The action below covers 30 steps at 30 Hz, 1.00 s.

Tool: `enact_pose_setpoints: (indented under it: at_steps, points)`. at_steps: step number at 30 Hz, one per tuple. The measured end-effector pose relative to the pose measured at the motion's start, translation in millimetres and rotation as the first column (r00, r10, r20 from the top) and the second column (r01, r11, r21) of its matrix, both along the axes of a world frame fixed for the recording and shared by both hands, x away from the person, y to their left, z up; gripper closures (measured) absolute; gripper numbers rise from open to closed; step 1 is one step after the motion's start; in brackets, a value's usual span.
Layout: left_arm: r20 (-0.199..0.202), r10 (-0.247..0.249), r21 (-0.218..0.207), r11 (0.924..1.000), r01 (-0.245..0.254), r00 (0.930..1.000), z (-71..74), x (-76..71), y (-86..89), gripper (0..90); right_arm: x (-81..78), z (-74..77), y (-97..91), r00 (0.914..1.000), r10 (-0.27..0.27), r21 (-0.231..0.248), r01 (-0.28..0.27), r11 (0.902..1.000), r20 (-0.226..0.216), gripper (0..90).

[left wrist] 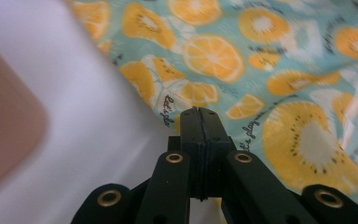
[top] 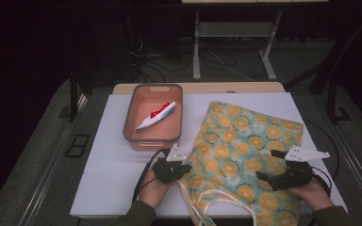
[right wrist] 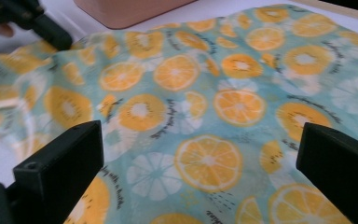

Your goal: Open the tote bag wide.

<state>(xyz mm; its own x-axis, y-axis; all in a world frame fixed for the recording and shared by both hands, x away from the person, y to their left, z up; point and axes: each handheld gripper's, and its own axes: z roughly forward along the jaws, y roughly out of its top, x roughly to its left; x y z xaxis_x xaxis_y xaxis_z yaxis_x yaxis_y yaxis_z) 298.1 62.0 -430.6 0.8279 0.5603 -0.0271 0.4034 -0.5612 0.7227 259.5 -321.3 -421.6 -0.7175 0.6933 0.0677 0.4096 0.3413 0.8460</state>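
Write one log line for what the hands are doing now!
left gripper: shut on orange-print cloth bag edge | right gripper: open over bag | red-white pen: in pink tray

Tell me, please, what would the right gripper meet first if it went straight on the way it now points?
Most likely the orange-print cloth bag: the right gripper, jaws wide open, hovers low over it, angled toward the left gripper beyond, though depth is uncertain.

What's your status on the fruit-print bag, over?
Left gripper shut at the fruit-print bag edge, grip unconfirmed. Right gripper open over the bag. Pen in pink tray. Nothing in the way.
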Motion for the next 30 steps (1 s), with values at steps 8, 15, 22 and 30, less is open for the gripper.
enact_pose_setpoints:
  at_steps: [8, 15, 22, 30]
  points:
    - [0.055, 0.035, 0.019, 0.9992, -0.036, 0.9979, -2.4, 37.5, -23.8, 89.7, 0.9, 0.0, -0.9, 1.0000, -0.002, 0.003, 0.002, 1.0000, -0.001, 0.5]
    - [0.044, 0.047, -0.007, 0.9989, -0.046, 0.9979, -2.7, 31.8, -21.3, 73.4, -0.4, 0.1, -0.5, 1.0000, 0.003, 0.001, -0.003, 1.0000, 0.002, 0.5]
    - [0.009, 0.045, -0.042, 0.9981, -0.045, 0.9989, 11.4, 5.5, 2.0, 46.4, -0.9, 0.2, 0.3, 1.0000, 0.005, -0.002, -0.005, 1.0000, 0.005, 0.5]
    - [-0.056, 0.036, 0.011, 0.9993, -0.035, 0.9978, -13.7, 3.6, 2.9, 41.6, -1.4, -0.2, 1.9, 1.0000, 0.006, -0.008, -0.006, 0.9999, 0.001, 0.5]
